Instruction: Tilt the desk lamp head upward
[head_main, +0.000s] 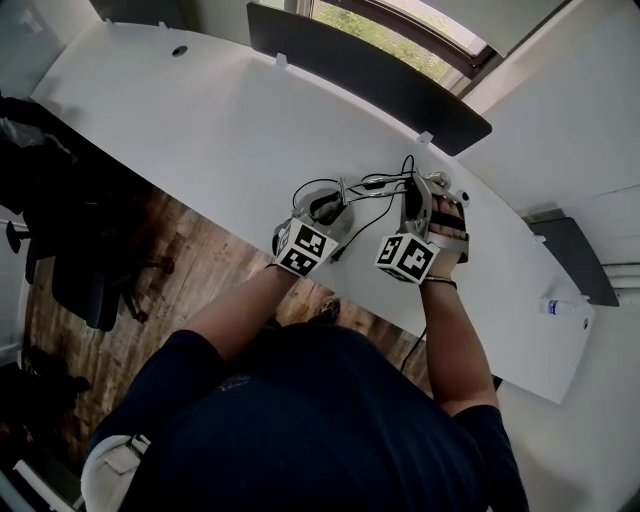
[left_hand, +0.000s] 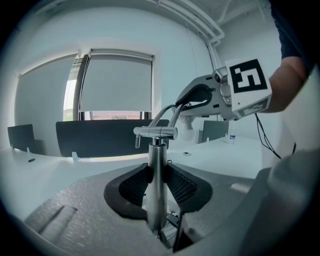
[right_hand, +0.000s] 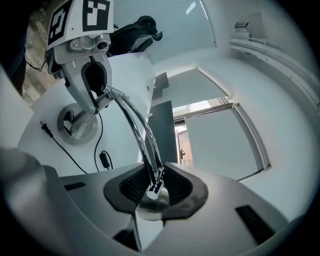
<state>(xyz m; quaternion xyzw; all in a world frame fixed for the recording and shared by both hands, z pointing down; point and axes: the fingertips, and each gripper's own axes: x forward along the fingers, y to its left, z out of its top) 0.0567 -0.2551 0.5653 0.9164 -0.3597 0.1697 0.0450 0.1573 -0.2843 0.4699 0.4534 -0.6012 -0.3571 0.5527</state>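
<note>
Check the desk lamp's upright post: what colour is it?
Polished silver metal; the post shows best in the left gripper view.

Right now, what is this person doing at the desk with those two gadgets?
A person stands at a white desk with a hand-held gripper in each hand, working on a chrome desk lamp. The left gripper has its fingers clamped on the lamp's upright post, which steadies it. The right gripper is clamped on the far end of the lamp's curved arm, the end that carries the head. The round base sits on the desk.
</note>
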